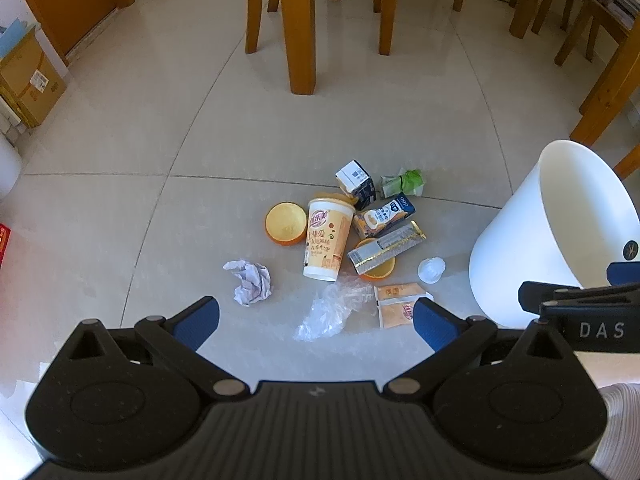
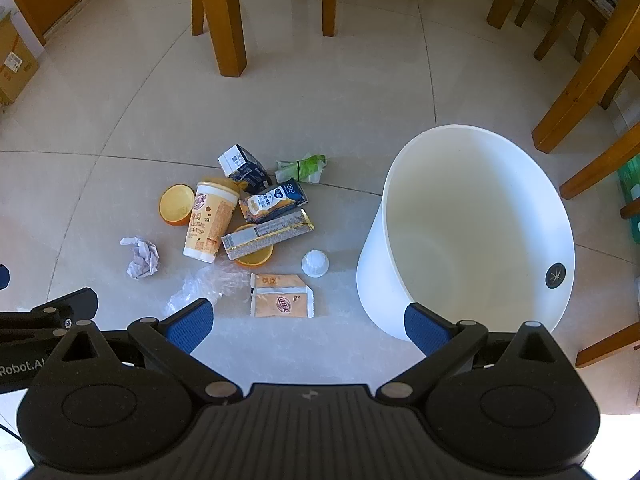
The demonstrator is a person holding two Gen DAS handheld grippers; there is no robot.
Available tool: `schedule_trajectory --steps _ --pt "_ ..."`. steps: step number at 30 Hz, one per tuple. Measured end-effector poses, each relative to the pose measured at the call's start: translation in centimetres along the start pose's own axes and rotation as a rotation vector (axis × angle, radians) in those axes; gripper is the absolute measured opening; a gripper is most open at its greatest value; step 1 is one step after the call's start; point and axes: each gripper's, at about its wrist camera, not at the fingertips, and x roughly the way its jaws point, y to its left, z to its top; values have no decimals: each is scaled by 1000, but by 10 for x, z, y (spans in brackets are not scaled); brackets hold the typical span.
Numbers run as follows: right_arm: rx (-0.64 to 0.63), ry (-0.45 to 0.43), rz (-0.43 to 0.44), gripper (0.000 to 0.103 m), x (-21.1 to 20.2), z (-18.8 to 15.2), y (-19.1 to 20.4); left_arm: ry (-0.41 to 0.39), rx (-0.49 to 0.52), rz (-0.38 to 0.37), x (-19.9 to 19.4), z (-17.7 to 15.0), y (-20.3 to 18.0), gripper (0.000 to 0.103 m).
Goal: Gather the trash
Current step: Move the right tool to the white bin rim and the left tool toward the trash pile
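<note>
Left hand-held gripper [image 1: 316, 320]: hovering wide open, holding nothing.
Right hand-held gripper [image 2: 308, 326]: likewise gaping, empty.
Plastic wrap [image 1: 328, 312]: probably flimsy, slippery; pinching a bunched fold.
Bin [image 2: 472, 224]: sitting empty.

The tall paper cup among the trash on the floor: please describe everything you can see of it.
The paper cup looks like a tall disposable drink cup, cream and orange, with printed text and small pictures on its side. It seems to be standing on its wider rim, narrow base uppermost, though this is uncertain. It stands on the tiled floor, left of the white bin. An orange lid lies just to its left, a dark carton is behind it, and a foil wrapper lies at its right. No gripper touches it.
</note>
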Motion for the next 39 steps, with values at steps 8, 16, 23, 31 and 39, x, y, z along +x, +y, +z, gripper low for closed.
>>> schedule_trajectory --steps 8,16,23,31,39 --pt "19 -15 16 103 -4 0 0 -3 -29 -13 -2 -6 1 102" --pt "31 -35 40 103 -10 -2 -4 -40 -39 -2 -9 -9 -2 102" --pt "44 -41 59 103 -13 -2 -5 -58 -27 17 -13 -7 -6 102" --pt "21 -52 57 103 -16 -7 -6 -115 0 15 -16 -2 -6 102" --pt "-1 -78 22 103 -17 -8 -6 -136 27 -8 -8 1 -10 102"
